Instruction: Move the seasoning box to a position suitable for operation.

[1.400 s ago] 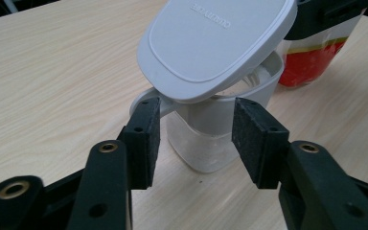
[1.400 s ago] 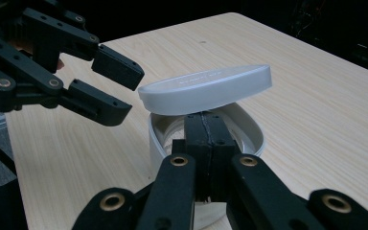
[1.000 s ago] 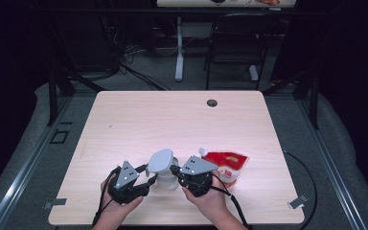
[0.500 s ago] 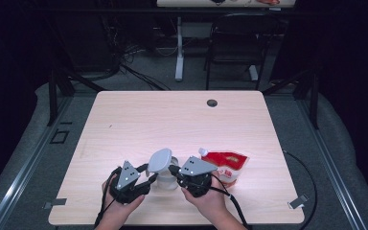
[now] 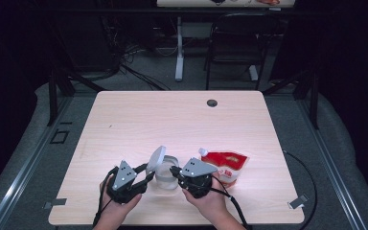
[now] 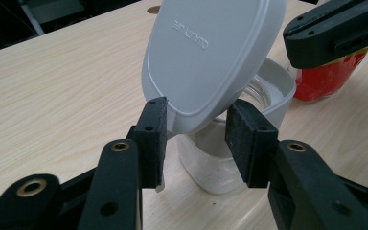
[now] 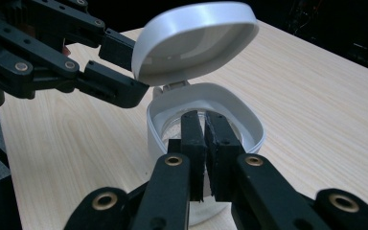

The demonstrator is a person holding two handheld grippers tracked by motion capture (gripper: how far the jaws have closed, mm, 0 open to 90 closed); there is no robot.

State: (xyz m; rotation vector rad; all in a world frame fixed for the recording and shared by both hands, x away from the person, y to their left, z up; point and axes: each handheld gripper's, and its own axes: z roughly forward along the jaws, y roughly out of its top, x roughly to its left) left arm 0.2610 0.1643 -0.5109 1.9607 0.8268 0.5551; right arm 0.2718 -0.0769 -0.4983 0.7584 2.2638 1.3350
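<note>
A clear jar (image 5: 166,176) with a white collar and a hinged white lid (image 5: 156,157) stands near the table's front edge. The lid is tipped up and open. My left gripper (image 6: 196,139) is shut on the lid's (image 6: 211,52) lower edge, beside the hinge. My right gripper (image 7: 204,143) is shut on the near wall of the jar's white rim (image 7: 242,117), and the left gripper (image 7: 124,69) reaches in from the left under the lid (image 7: 196,38). In the high view the left gripper (image 5: 148,175) and right gripper (image 5: 174,171) flank the jar.
A red and white spouted pouch (image 5: 226,165) lies flat just right of the jar, behind my right hand; it is also behind the jar (image 6: 328,76). The wooden table (image 5: 172,120) has a cable hole (image 5: 212,103) at its far edge. A chair (image 5: 235,43) stands beyond.
The lid has swung up from nearly flat to steeply tilted, lifted by the left gripper. The right gripper has stayed on the jar's rim.
</note>
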